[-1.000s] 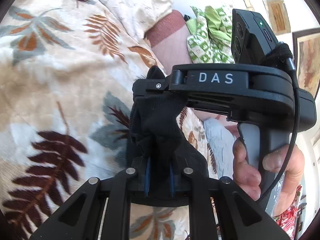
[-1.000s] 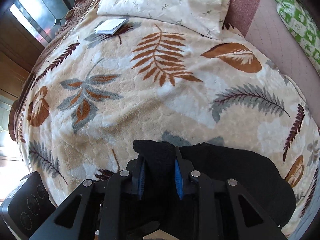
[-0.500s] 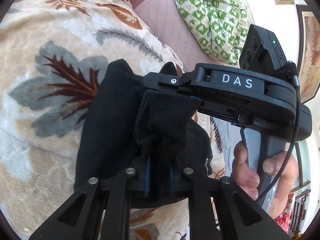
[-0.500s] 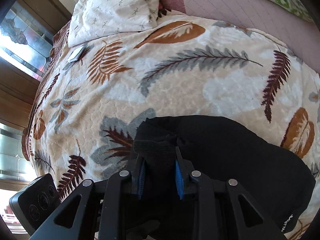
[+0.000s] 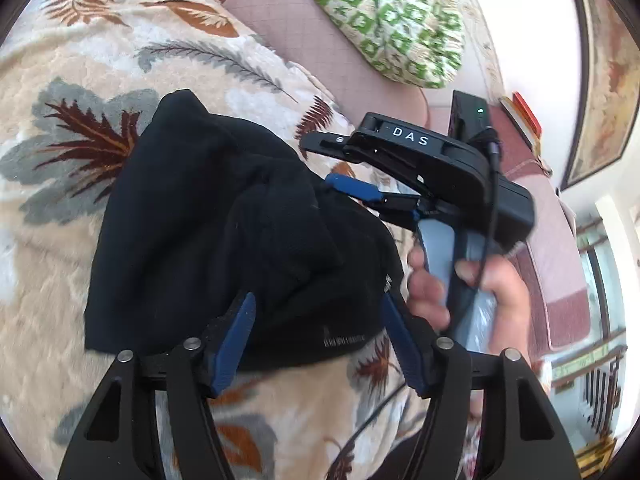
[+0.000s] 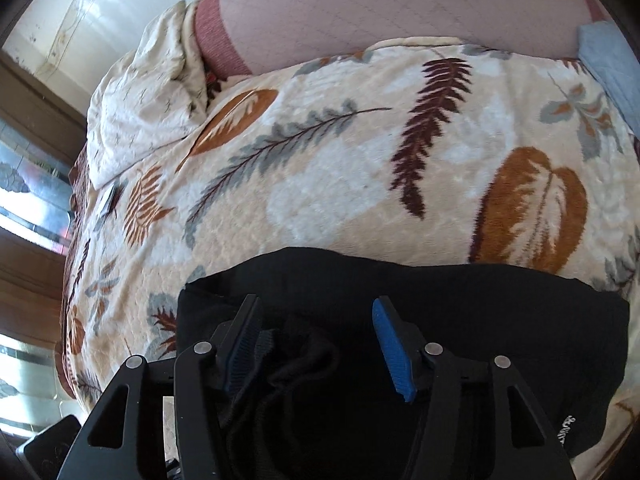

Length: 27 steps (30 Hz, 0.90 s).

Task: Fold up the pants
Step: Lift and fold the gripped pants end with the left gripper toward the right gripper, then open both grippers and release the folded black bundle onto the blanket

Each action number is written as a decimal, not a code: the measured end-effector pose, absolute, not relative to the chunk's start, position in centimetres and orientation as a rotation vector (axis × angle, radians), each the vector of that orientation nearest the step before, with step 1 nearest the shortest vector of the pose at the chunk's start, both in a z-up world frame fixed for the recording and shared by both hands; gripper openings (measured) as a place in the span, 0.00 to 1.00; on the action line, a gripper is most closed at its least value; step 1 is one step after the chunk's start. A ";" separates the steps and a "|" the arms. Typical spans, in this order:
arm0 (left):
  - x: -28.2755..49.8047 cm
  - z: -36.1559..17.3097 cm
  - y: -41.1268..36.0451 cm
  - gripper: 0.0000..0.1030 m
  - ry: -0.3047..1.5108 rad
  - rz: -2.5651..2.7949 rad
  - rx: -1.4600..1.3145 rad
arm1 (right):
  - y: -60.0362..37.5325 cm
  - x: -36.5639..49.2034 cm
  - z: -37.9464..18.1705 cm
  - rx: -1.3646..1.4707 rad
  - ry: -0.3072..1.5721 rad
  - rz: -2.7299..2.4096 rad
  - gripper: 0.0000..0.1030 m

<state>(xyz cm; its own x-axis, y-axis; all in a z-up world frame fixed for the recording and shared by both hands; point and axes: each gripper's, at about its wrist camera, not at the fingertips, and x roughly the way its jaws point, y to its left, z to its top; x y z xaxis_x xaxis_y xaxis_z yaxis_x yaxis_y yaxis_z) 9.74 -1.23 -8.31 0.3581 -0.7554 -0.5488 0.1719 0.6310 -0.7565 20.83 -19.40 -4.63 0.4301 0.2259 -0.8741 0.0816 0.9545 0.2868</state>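
Your left gripper (image 5: 316, 336) and right gripper (image 6: 316, 344) both have jaws opening, pads clear of the cloth lying between them. The black pants (image 5: 224, 224) lie folded in a bundle on the leaf-patterned blanket (image 6: 320, 184).

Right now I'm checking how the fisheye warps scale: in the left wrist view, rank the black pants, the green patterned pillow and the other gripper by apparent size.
1. Black pants, clearly largest.
2. Green patterned pillow and the right gripper: similar, and the gripper sits nearer the camera, so unranked.
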 end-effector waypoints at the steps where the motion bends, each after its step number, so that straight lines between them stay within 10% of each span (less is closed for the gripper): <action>1: 9.0 -8.0 -0.8 0.65 1.037 -0.664 -0.649 | -20.2 20.4 -4.3 0.316 1.112 0.072 0.60; 17: 10.5 -10.3 5.3 0.65 1.043 -0.365 -0.573 | -15.9 14.0 -7.1 0.467 1.037 0.343 0.60; 22: 9.8 -10.8 4.4 0.65 1.027 -0.393 -0.458 | -20.0 11.8 -9.4 0.565 1.062 0.228 0.22; 27: 9.8 -11.1 4.8 0.66 1.024 -0.412 -0.464 | -21.0 10.6 -7.5 0.381 1.060 0.033 0.26</action>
<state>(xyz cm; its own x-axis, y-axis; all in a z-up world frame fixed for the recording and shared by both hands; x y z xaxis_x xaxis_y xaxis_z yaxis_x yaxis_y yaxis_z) 9.81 4.82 -11.11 0.4606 -0.5310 -0.7113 0.1100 0.8293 -0.5478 10.56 -21.01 -7.50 0.4946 0.2085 -0.8438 0.1548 0.9341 0.3216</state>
